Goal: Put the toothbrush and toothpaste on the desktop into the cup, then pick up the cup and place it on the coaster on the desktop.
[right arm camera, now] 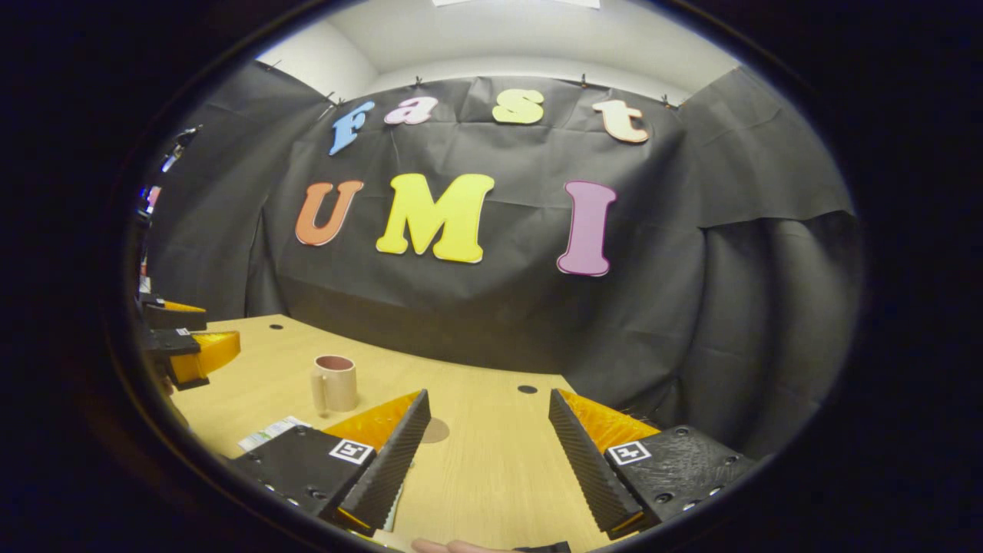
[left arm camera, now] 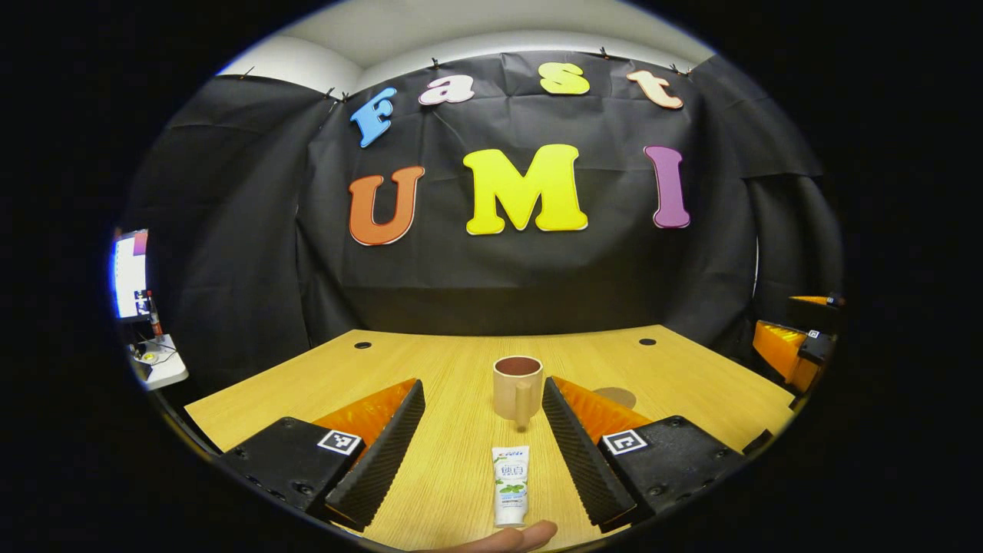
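1. The left gripper (left arm camera: 482, 449) is hovering low over the desk (left arm camera: 691, 369), its two fingers standing wide apart with nothing between them but bare wood and the tube.
2. The toothpaste (left arm camera: 511, 485) is lying flat on the desk between those fingers, pointing lengthwise toward the cup, touching neither finger.
3. The cup (left arm camera: 517, 386) is standing upright just beyond the tube, handle turned toward the left gripper view's camera, well clear of the fingers.
4. The coaster (left arm camera: 619, 397) is lying as a round brown patch on the desk just right of the cup, partly hidden behind the right-hand finger.
5. A fingertip (left arm camera: 507, 538) is peeking in at the bottom edge of the left gripper view.
6. The right gripper (right arm camera: 487, 453) is hanging over the desk farther right, its fingers also spread wide and gripping nothing.
7. In the right gripper view the cup is sitting off to the left, the coaster is showing beside the left-hand finger, and the tube is lying partly hidden behind that finger.
8. I cannot make out the toothbrush.
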Tool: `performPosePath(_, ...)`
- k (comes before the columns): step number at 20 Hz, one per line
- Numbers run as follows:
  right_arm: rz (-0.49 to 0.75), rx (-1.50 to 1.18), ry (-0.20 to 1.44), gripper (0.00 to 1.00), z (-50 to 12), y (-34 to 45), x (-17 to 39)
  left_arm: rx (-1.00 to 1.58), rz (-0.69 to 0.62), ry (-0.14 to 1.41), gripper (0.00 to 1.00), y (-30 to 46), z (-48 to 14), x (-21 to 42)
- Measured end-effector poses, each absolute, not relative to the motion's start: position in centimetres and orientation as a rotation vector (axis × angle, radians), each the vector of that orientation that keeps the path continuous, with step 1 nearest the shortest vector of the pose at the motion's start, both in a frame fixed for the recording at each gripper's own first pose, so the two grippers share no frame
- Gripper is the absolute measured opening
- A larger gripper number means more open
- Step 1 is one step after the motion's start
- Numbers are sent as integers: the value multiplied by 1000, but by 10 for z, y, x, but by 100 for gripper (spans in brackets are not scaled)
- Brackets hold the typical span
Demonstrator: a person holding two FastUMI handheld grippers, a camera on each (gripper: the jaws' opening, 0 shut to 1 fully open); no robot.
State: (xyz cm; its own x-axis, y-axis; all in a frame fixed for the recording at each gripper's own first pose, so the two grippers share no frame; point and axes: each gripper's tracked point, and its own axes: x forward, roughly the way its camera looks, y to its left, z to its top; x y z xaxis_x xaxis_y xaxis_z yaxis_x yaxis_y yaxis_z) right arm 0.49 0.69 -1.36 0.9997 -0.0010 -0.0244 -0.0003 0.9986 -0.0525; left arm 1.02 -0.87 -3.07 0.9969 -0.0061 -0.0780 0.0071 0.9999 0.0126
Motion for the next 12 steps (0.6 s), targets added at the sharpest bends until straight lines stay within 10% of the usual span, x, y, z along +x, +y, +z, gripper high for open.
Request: performPosePath(12, -4, -50, 79, 95, -30, 7, 17, 26, -32, 405, 99, -38, -143, 19)
